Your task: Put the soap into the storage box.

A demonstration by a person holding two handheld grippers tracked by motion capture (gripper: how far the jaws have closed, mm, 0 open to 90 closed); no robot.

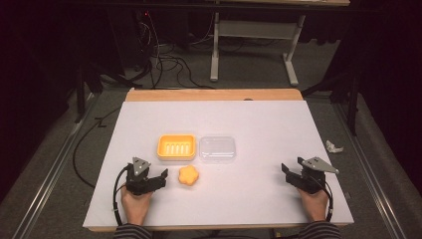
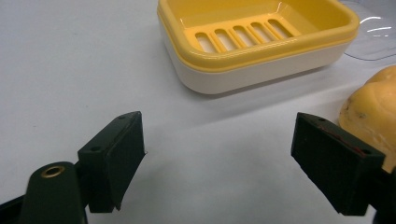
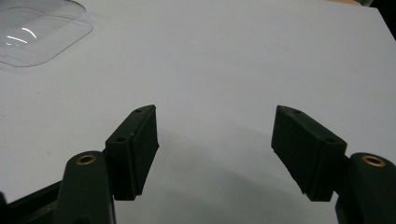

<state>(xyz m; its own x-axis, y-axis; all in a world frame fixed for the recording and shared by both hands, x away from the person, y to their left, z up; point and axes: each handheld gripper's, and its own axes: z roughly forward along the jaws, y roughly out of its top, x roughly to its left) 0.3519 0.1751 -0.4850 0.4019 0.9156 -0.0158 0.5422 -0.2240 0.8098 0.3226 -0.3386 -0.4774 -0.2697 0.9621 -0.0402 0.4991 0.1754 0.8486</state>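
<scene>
Soap (image 1: pixel 189 175), a yellow flower-shaped bar, sits on the white table (image 1: pixel 259 199) just in front of the yellow soap dish (image 1: pixel 176 146), and that is the piece we are working toward. Our left gripper (image 1: pixel 161 178) hovers right beside it, jaws spread and empty; in the left gripper view the soap (image 2: pixel 373 112) lies just past the right-hand jaw, not yet between the two. So we judge the job barely begun: nothing is lifted, the dish (image 2: pixel 252 42) is open with its slotted tray bare, and the clear lid (image 1: pixel 217 149) lies flat next to it, touching or nearly so.

What is left, as we read it: slide the left gripper sideways so the jaws straddle the soap, close, lift, and set it into the dish. The lid probably goes on afterwards.

Our right gripper (image 1: pixel 288 172) rests well off to the right, jaws apart and holding nothing, with a corner of the lid (image 3: pixel 42 32) far ahead of it.

Room looks generous. Bare tabletop lies around the soap on the near side, and between the two grippers there is a wide open stretch. The dish wall is the one edge close by, just behind the soap. The table's near edge sits under our wrists.
</scene>
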